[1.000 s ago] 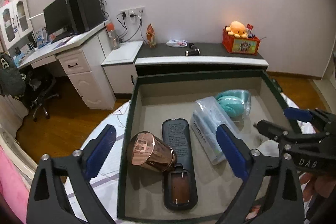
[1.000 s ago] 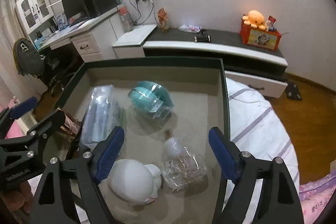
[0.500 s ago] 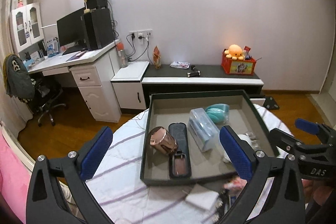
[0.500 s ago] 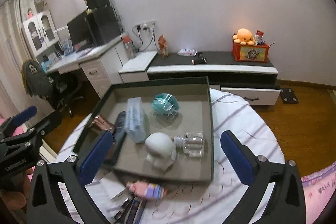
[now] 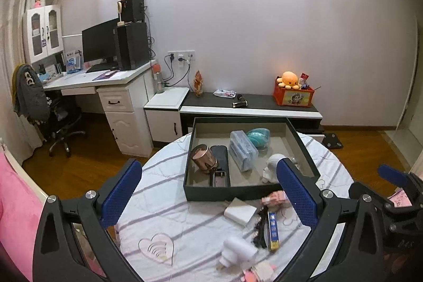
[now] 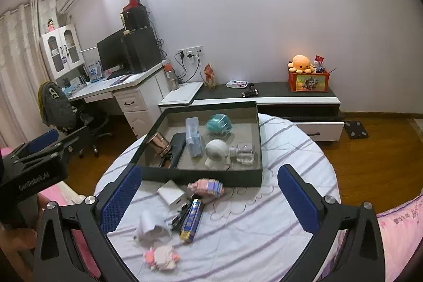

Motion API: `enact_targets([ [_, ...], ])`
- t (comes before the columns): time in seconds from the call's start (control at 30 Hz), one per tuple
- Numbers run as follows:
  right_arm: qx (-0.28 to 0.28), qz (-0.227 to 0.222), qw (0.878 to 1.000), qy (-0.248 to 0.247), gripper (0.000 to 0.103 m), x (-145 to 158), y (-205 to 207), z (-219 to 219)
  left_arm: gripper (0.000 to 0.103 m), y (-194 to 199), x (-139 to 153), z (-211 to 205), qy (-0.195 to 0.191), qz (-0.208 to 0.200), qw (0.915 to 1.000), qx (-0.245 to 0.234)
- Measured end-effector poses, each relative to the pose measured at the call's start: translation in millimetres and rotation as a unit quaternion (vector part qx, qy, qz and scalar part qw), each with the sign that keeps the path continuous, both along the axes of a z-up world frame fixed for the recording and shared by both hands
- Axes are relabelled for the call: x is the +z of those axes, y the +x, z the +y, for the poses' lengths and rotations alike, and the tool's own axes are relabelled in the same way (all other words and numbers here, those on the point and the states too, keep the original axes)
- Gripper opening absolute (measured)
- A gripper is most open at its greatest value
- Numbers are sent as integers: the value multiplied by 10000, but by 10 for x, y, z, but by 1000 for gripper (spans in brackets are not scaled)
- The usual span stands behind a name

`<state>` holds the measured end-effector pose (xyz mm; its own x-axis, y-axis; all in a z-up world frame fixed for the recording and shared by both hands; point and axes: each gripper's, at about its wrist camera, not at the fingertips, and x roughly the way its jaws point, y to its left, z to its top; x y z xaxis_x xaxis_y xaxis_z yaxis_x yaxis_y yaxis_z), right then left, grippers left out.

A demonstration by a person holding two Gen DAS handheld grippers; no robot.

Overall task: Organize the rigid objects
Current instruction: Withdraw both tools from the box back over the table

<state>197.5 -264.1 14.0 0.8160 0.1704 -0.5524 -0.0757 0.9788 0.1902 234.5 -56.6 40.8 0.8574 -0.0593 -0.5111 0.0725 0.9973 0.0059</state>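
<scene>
Bedroom setting: round cloth-covered surface (image 6: 277, 202) carries a dark tray (image 6: 201, 177). Loose items lie just in front of the tray; the blue-and-yellow box (image 6: 191, 220) points its long axis toward the tray. Left tongs (image 5: 208, 200) and right tongs (image 6: 208, 197) stand wide, empty, the right nearer. Both have withdrawn from over the tray since 1.0 s ago.

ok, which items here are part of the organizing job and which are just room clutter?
Job:
- dark tray with items already in it
- white box
- pink block figure
- blue-yellow pack
- white cup
- pink-white toy

Clutter:
- orange plush
- monitor
- office chair
</scene>
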Motion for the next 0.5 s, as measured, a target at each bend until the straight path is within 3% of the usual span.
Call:
enact_targets([
  [0.5, -38, 210, 9998, -18, 103, -247, -555, 84, 103, -542, -235, 153, -70, 198, 9995, 222],
])
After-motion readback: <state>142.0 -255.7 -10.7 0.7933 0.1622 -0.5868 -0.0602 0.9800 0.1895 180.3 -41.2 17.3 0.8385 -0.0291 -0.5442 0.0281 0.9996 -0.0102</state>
